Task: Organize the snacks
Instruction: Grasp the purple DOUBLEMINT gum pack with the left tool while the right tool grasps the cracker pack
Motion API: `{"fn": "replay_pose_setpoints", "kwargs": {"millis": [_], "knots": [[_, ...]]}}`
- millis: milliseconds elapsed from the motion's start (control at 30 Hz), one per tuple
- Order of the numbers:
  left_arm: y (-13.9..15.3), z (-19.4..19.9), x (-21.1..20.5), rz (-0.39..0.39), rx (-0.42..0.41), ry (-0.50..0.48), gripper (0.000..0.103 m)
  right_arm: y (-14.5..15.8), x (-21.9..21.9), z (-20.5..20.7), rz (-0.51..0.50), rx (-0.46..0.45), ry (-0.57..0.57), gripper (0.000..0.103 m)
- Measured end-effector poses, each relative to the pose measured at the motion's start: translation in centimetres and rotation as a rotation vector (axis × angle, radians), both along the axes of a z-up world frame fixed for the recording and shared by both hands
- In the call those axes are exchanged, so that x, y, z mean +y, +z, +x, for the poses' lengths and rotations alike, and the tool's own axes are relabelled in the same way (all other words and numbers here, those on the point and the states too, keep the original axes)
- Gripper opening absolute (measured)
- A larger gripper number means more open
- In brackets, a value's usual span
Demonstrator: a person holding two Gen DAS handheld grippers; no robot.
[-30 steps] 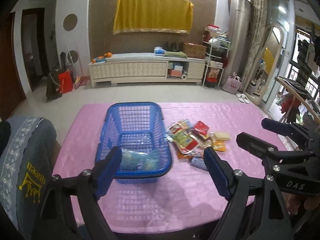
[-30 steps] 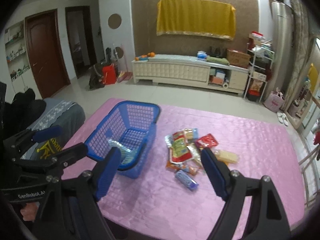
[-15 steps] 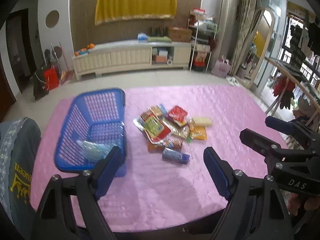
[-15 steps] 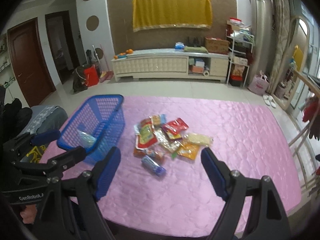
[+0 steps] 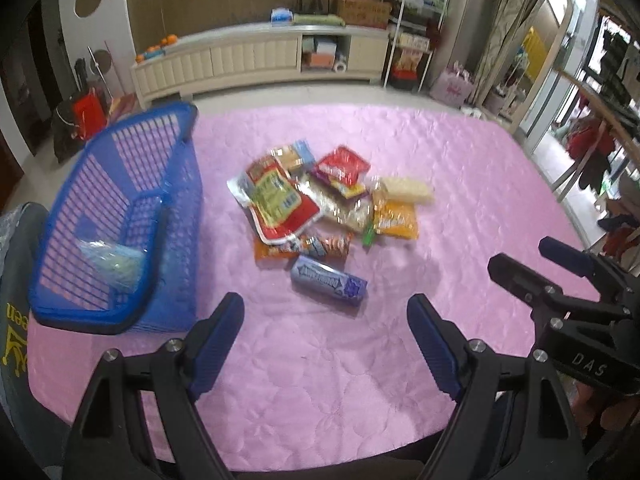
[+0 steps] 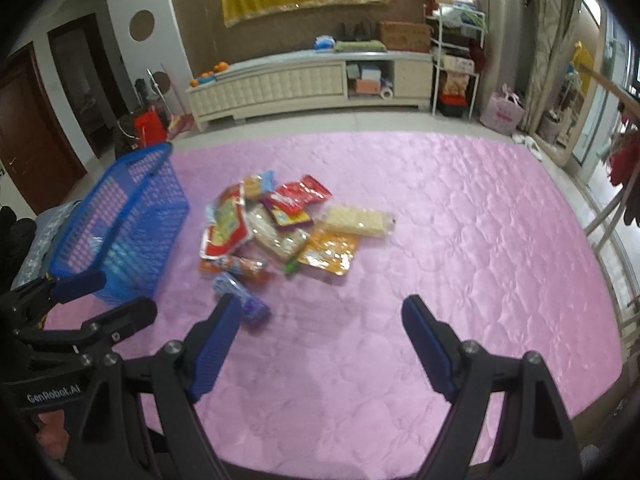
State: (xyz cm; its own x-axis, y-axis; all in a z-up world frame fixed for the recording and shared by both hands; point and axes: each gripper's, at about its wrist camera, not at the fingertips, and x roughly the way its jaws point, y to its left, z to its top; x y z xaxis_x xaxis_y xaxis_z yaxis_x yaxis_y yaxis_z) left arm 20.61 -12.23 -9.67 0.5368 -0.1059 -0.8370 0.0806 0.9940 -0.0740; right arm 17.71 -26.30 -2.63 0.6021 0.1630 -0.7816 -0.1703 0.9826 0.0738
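A heap of snack packets (image 5: 320, 204) (image 6: 280, 224) lies mid-table on the pink cloth. Nearest me is a blue-purple wrapped bar (image 5: 329, 281) (image 6: 240, 298). A blue plastic basket (image 5: 120, 216) (image 6: 120, 220) stands left of the heap with a pale blue-green packet (image 5: 114, 262) inside. My left gripper (image 5: 326, 320) is open, hanging over the cloth just short of the bar. My right gripper (image 6: 322, 320) is open too, right of the bar, nothing between its fingers. Each gripper shows at the edge of the other's view.
The pink quilted cloth (image 6: 460, 240) covers the table, with bare cloth right of the heap. A grey chair back with yellow print (image 5: 12, 320) stands at the near left. A low white cabinet (image 6: 304, 80) and shelves (image 6: 456, 60) line the far wall.
Both grippers have dropped and moved forward toward the table, tilting down. The basket has slid to the left in both views and the snack heap now sits ahead, larger. Jaws unchanged.
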Motion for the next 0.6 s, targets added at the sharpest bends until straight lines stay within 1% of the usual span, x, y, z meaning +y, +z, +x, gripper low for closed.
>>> {"fn": "replay_pose_setpoints", "kwargs": {"millis": [133, 300, 433, 533, 600], "knots": [[-2.5, 1.7, -0.6, 0.005, 0.065, 0.048, 0.082, -2.4, -0.6, 1.5, -0.011, 0.031, 0.004, 0.085], [-5.5, 3.8, -1.0, -0.008, 0.141, 0.122, 0.082, -5.0, -0.8, 3.3, -0.035, 0.066, 0.013, 0.085], [-7.0, 5.1, -1.2, 0.011, 0.157, 0.155, 0.082, -6.9, -1.2, 4.9, -0.029, 0.108, 0.004, 0.085], [-8.3, 6.3, -1.6, 0.037, 0.169, 0.16, 0.082, -7.8, -1.5, 5.7, -0.026, 0.115, 0.001, 0.085], [-9.4, 7.1, -1.6, 0.042, 0.193, 0.169, 0.082, -8.3, -1.8, 6.3, -0.03, 0.118, 0.0, 0.085]]}}
